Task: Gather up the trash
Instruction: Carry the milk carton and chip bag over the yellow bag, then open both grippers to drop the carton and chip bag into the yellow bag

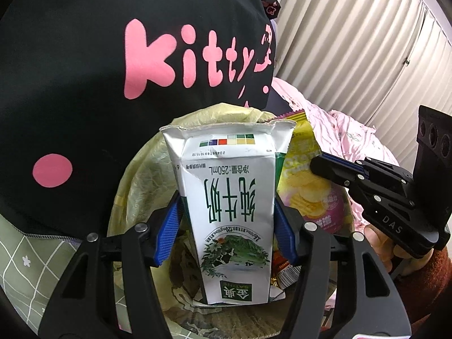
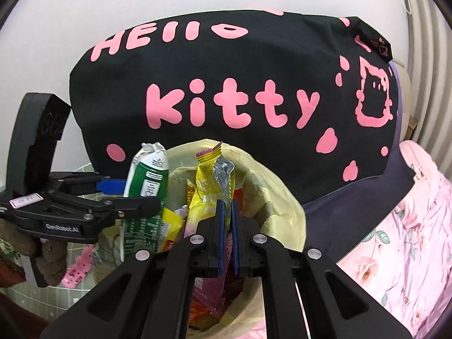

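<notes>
Behind everything stands a black cushion (image 2: 226, 90) with pink "Hello Kitty" letters, leaning at a pale wall, with a pink flowered quilt (image 2: 401, 240) to the right and white pleated curtains (image 1: 353, 42) far right in the left wrist view. Near the cameras, in front of the cushion, is the trash bin (image 2: 282, 197), lined with a yellowish bag, and some wrappers already lie inside it. The left gripper (image 1: 226, 226) has its blue pads pressed on both sides of a white and green milk carton (image 1: 228, 197), which is upside down and hangs over the mouth of the bin. The right gripper (image 2: 227, 237) has its fingers almost together, pinched on a yellow chip bag (image 2: 209, 180), whose torn top stands up above the bin. Both pieces of trash are therefore above the opening and not yet dropped. To do this step well, I think each hand should go a little lower, so that the trash is clearly inside the rim, and then let go. The chip bag is light and may stick to a pad, so the right fingers should part fully. The carton looks crushed and probably empty; it should fall straight, but it could catch on the folded liner at the near edge.
</notes>
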Demonstrator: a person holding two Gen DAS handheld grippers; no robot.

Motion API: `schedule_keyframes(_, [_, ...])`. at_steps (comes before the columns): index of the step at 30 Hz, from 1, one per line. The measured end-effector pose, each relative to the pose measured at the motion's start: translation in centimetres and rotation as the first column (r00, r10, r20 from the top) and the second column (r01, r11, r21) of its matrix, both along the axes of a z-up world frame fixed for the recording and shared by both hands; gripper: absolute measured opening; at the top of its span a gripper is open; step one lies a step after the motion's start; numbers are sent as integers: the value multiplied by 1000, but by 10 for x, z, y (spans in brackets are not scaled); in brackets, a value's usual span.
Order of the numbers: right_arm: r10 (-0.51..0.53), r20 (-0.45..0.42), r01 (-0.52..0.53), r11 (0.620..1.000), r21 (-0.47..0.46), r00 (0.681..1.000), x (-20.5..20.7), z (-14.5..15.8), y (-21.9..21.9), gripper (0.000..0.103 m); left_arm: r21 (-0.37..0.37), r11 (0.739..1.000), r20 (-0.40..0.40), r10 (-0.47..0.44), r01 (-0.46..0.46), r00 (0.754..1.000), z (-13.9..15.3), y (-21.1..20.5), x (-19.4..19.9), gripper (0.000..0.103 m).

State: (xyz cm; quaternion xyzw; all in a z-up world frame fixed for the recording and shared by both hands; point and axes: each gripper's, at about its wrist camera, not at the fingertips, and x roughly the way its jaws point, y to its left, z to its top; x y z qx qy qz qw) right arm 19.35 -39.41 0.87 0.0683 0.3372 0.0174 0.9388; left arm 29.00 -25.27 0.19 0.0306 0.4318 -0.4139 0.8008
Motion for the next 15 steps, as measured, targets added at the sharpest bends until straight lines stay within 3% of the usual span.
schedule_keyframes(7, [-18,-27,19,1000,4,999,1,-7,5,6,-35,999,-71,5,-8,997,-5,6,14,56])
schedule_keyframes(15, [-38,-40,38,999,13,998,-3,-9,5,6,-35,999,-55,-10,8,998,0,9,9,56])
